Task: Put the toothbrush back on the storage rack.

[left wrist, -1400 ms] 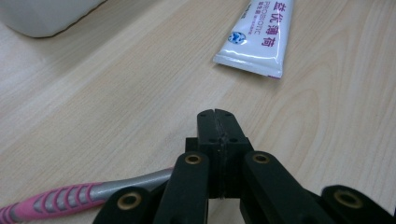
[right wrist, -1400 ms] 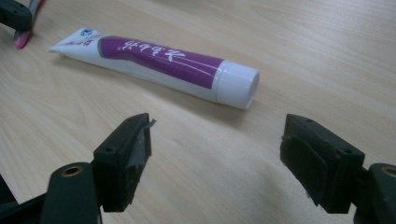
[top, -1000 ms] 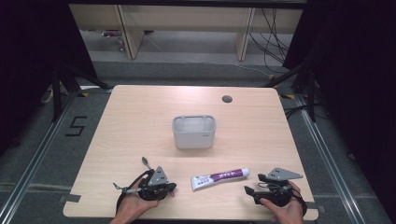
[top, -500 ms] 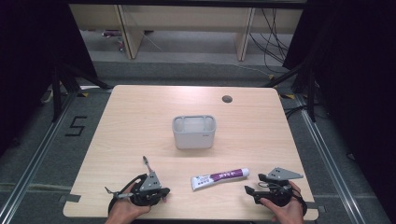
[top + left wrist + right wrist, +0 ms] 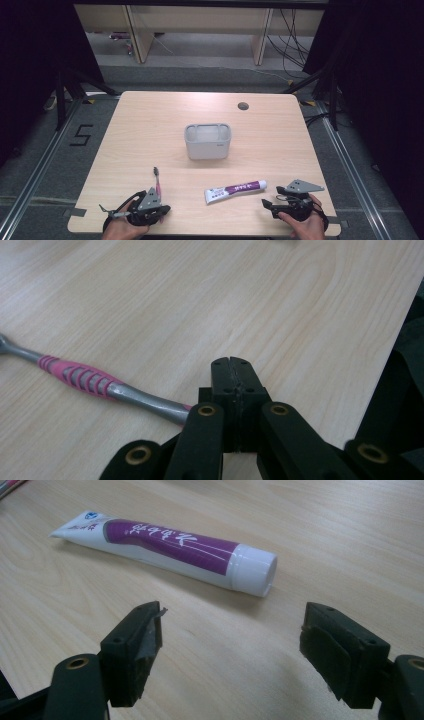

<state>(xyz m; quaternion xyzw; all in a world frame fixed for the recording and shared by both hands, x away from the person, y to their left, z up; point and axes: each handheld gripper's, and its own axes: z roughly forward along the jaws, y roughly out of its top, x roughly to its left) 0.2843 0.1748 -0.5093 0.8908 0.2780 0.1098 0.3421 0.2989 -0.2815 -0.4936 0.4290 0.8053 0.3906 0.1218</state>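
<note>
right hand-held gripper rests at the near right edge of the pale wood-grain desk, jaws standing wide apart with nothing between them. white-and-purple toothpaste tube lies flat just ahead of those jaws, apart from them, long axis running across their gap, white cap toward the right jaw. in the high view the tube sits between both hands, nearer the right one. left hand-held gripper is closed on nothing, jaws pressed together; the pink-and-grey toothbrush lies on the desk just left of its tip, handle end passing under the jaw base, contact unclear. grey rectangular plastic bin stands mid-desk, well beyond both.
</note>
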